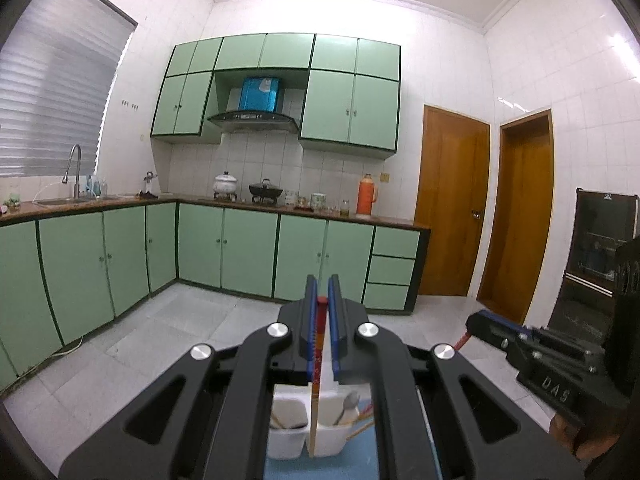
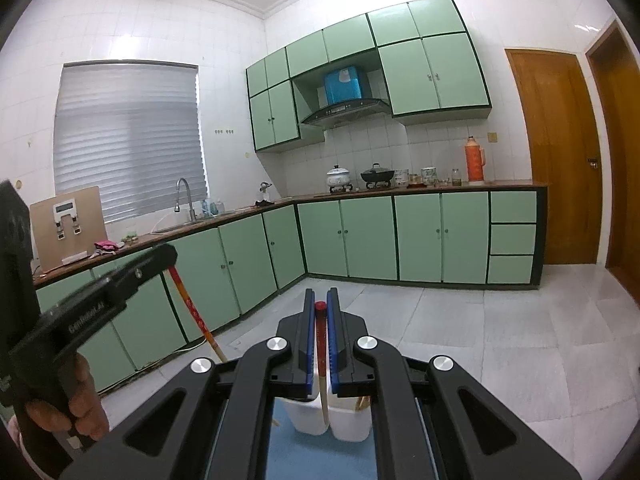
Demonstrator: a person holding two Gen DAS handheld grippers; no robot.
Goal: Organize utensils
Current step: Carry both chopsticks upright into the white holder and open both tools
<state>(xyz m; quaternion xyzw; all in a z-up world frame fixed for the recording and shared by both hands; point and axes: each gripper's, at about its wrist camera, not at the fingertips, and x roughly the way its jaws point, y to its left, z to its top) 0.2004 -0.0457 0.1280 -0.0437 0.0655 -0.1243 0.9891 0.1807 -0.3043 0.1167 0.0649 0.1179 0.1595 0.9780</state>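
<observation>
My left gripper (image 1: pixel 322 286) is shut on a red-topped chopstick (image 1: pixel 318 364) that hangs down over a white two-part utensil holder (image 1: pixel 286 438). The holder's right part holds a spoon (image 1: pixel 349 402) and chopsticks. My right gripper (image 2: pixel 320 298) is shut on a second red-topped chopstick (image 2: pixel 321 356) above the same holder (image 2: pixel 308 416). Each gripper shows in the other's view: the right one (image 1: pixel 476 322) at the right, the left one (image 2: pixel 168 254) at the left with its chopstick (image 2: pixel 194 312).
The holder stands on a blue surface (image 2: pixel 288 454). Beyond are green kitchen cabinets (image 1: pixel 248 252), a counter with pots and an orange thermos (image 1: pixel 366 195), a sink (image 1: pixel 64 200), two wooden doors (image 1: pixel 452 204) and a tiled floor (image 2: pixel 460 332).
</observation>
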